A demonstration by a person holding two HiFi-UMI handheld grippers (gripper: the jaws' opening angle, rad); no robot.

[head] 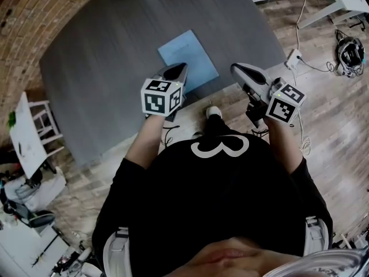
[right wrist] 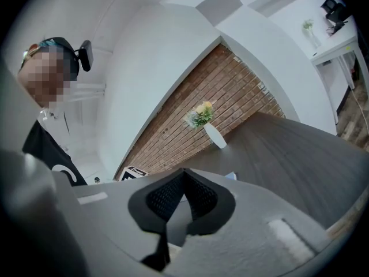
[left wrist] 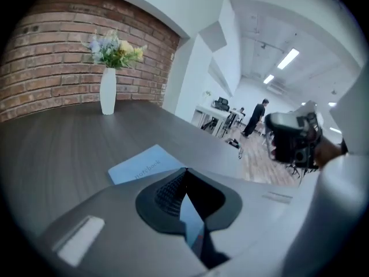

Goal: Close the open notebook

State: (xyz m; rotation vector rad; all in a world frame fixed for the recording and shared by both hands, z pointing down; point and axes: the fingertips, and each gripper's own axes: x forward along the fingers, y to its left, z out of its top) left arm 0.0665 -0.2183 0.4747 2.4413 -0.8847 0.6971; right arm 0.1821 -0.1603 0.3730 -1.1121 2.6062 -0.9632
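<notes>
The notebook [head: 187,59] lies closed and flat on the grey desk [head: 98,79], blue cover up. It sits close to the desk's near edge, right of that edge's middle.

The left gripper [head: 180,68] is held over the near edge. In the head view its tip overlaps the notebook's near left corner, but whether it touches cannot be told. In the left gripper view its jaws are pressed together at the tips with nothing between them, and the notebook shows just beyond them.

The right gripper [head: 236,68] hangs at the near edge too, just right of the notebook and apart from it. Its own view shows the jaws pressed together and empty, with a small corner of the notebook past them.

A white vase [left wrist: 108,98] with flowers stands upright at the desk's far edge, well apart from the notebook, in front of a brick wall [left wrist: 46,62]. A person [left wrist: 255,117] stands far off in the room behind the desk.
</notes>
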